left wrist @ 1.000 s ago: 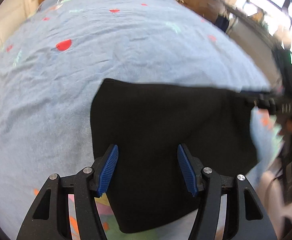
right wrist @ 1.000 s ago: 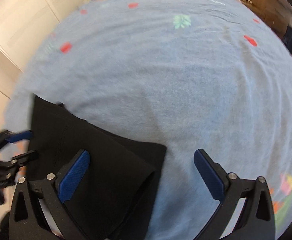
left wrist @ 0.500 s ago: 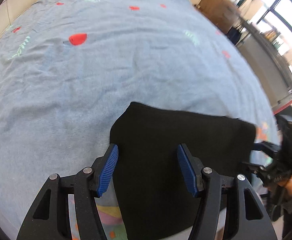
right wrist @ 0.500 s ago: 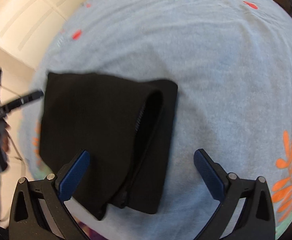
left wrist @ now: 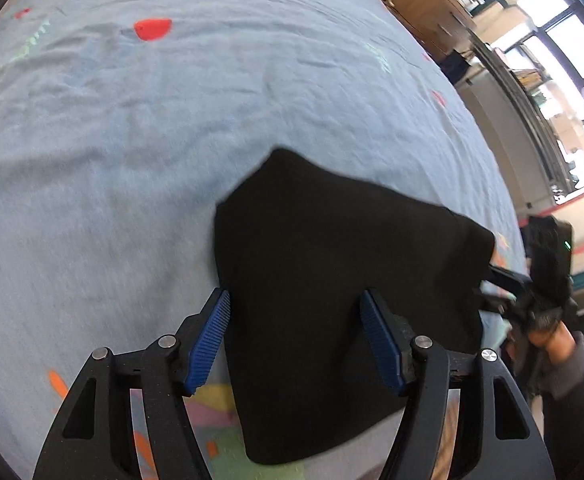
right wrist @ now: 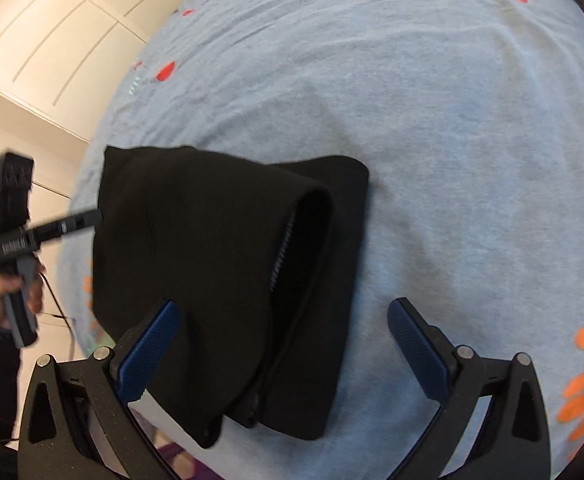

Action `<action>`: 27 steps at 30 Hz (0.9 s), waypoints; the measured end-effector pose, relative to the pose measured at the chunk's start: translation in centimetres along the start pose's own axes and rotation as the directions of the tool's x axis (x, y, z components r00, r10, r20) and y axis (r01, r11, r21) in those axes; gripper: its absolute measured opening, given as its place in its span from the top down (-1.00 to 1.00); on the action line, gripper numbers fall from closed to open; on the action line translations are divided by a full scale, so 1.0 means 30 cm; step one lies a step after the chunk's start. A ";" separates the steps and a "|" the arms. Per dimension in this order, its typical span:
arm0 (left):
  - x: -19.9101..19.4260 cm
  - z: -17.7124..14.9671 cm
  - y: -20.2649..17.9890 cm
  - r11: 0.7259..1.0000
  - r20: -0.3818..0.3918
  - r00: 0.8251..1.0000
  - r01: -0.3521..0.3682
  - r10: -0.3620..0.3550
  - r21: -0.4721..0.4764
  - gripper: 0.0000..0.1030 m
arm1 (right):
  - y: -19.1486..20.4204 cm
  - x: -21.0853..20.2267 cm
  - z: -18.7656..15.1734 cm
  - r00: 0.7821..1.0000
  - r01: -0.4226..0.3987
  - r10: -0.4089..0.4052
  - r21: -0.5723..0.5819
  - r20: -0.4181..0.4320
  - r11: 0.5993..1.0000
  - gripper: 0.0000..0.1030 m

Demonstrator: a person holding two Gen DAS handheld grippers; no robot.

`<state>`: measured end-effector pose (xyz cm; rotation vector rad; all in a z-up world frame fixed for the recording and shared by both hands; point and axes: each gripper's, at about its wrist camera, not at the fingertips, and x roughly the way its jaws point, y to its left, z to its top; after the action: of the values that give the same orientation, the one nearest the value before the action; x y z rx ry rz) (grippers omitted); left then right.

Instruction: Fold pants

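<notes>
The black pants [left wrist: 331,280] lie folded into a compact stack on the blue bedspread [left wrist: 132,140]. In the right wrist view the pants [right wrist: 220,264] show layered folds with an open waistband edge facing right. My left gripper [left wrist: 295,340] is open and empty, held above the near edge of the pants. My right gripper [right wrist: 280,352] is open and empty, above the near right part of the stack. Each gripper shows in the other's view, the right one [left wrist: 507,284] at the pants' right edge and the left one [right wrist: 44,232] at their left edge.
The bedspread [right wrist: 451,120] has red, green and orange prints. White wardrobe doors [right wrist: 44,32] stand to the left of the bed. Cardboard boxes [left wrist: 431,4], a counter and windows [left wrist: 563,60] are on the right side.
Both grippers have pulled back and risen from the pants, which now lie folded and flat. The views have swung so more of the stack shows.
</notes>
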<state>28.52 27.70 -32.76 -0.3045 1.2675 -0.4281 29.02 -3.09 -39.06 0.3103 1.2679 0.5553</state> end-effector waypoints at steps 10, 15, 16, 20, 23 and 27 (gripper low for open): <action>0.003 -0.074 0.009 0.998 -0.070 0.996 0.058 -0.059 -0.012 -0.19 | 0.036 0.089 0.017 0.997 0.030 -0.027 0.043 -0.067 0.999 -1.00; -0.017 -0.083 0.026 0.997 -0.084 0.993 0.077 -0.079 -0.032 -0.19 | 0.000 0.077 0.002 0.996 -0.016 0.026 0.129 -0.084 0.992 -1.00; -0.014 -0.086 0.029 0.997 -0.097 0.993 0.071 -0.074 -0.032 -0.19 | 0.000 0.077 -0.001 0.995 -0.020 0.032 0.129 -0.094 0.991 -1.00; 0.000 -0.107 0.051 0.997 -0.112 0.991 0.068 -0.073 -0.048 -0.19 | 0.013 0.073 -0.022 0.989 0.009 0.006 0.102 -0.147 0.995 -1.00; 0.001 -0.110 0.061 0.995 -0.108 0.991 0.074 -0.081 -0.067 -0.19 | 0.031 0.074 -0.023 0.991 0.037 -0.018 0.141 -0.132 0.989 -1.00; 0.000 -0.093 0.056 0.995 -0.113 0.990 0.073 -0.080 -0.065 -0.12 | 0.088 0.082 -0.024 0.994 0.037 -0.025 0.124 -0.102 0.992 -1.00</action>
<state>26.07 29.21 -34.27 -0.3849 1.3866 -0.4786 28.22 0.40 -39.90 0.3708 1.4059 0.4699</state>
